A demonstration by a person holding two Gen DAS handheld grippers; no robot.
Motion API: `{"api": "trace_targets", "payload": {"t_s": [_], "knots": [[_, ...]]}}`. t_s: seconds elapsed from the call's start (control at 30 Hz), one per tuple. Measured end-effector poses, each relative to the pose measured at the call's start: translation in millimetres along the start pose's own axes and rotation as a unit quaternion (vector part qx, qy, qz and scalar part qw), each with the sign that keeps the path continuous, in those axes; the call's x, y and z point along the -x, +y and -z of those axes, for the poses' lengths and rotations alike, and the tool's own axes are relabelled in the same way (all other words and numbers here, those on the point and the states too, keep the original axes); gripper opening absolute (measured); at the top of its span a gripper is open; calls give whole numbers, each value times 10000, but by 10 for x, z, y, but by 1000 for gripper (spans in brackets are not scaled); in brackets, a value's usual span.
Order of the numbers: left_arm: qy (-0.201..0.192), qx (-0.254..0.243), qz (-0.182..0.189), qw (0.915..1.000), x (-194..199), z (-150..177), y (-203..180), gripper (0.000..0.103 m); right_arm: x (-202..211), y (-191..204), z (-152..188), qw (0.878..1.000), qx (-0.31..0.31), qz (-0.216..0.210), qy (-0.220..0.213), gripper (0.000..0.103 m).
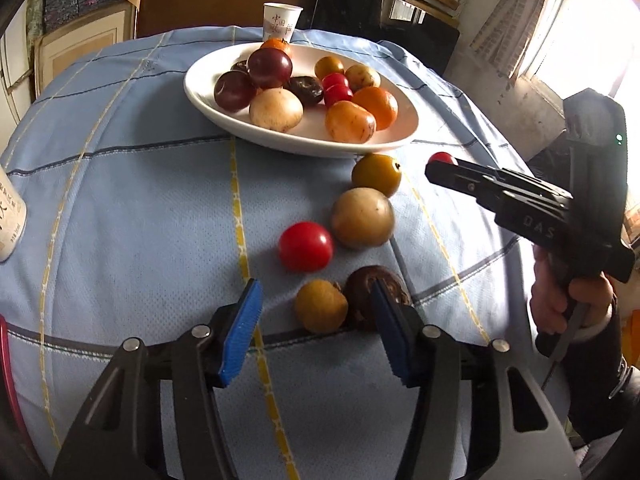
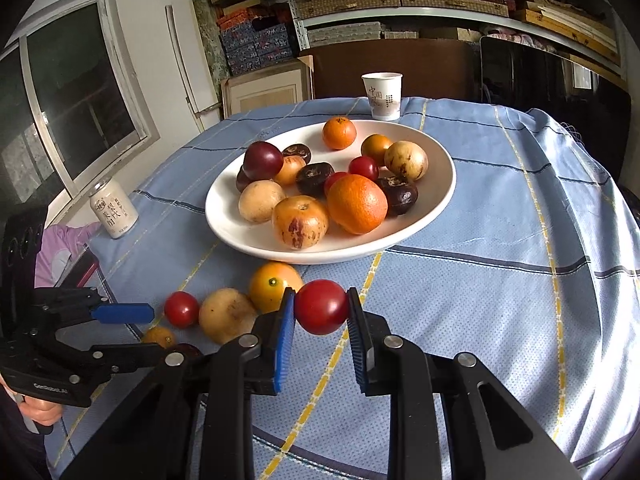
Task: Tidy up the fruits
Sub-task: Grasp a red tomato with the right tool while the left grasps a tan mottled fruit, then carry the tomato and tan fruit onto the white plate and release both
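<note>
Right gripper [image 2: 321, 307]: pinching small round red tomato [image 2: 321, 306], short of wide white ceramic plate [image 2: 436, 216] ahead.
Left gripper [image 1: 316, 312]: spread, empty, loose fruit beyond.

One white plate [image 2: 440, 200], beyond the right hand-held gripper [image 2: 321, 322], carries fourteen visible pieces of fruit. They are two dark plums [image 2: 263, 160], two oranges [image 2: 357, 208], two plate tomatoes [image 2: 363, 168], three dark brown fruits [image 2: 314, 178] and five tan or yellow-orange fruits [image 2: 262, 200]. Six more sit off the plate. One red tomato [image 2: 321, 306] is between that gripper's pads, and five loose fruits [image 1: 362, 218] lie at and just beyond the tips of the left hand-held gripper [image 1: 316, 286]. Farther off stand one paper cup [image 2: 382, 96] and one can [image 2: 113, 210].
</note>
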State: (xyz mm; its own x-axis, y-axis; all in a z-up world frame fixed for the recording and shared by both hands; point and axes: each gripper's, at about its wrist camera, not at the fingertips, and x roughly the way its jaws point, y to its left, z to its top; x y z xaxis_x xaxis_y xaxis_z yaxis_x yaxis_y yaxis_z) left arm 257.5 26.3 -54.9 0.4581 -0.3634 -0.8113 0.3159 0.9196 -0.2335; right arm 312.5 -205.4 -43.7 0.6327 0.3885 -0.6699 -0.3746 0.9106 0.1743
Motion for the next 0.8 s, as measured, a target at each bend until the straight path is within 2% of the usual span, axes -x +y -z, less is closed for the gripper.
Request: {"api": "trace_targets", "payload": {"t_s": [0.1,0.13,0.17,0.37,0.6,0.67,0.7,0.8], "knots": [[1,-19,92,10000,10,36,-4,49,-8,4,13,10000,0,4,32,26],[1,-30,177,9998,18,42,-9,39,-15,4,17,10000,8,9,50,26],[10,-31,271,9996,25,47,-15,36,-20,2,19,10000,17,13,57,26],[35,16,314,9995,14,57,-5,36,-29,8,21,10000,36,18,72,26],[288,650,898,9934,-71,30,202,36,-53,18,34,9999,62,21,110,26],[242,603,831,9944,-60,31,179,31,-48,30,33,9999,71,22,95,26],[184,540,673,9961,-49,31,155,28,-42,32,31,9999,68,19,78,26],[55,459,372,9982,-25,29,129,27,-12,18,24,10000,27,5,8,26]]}}
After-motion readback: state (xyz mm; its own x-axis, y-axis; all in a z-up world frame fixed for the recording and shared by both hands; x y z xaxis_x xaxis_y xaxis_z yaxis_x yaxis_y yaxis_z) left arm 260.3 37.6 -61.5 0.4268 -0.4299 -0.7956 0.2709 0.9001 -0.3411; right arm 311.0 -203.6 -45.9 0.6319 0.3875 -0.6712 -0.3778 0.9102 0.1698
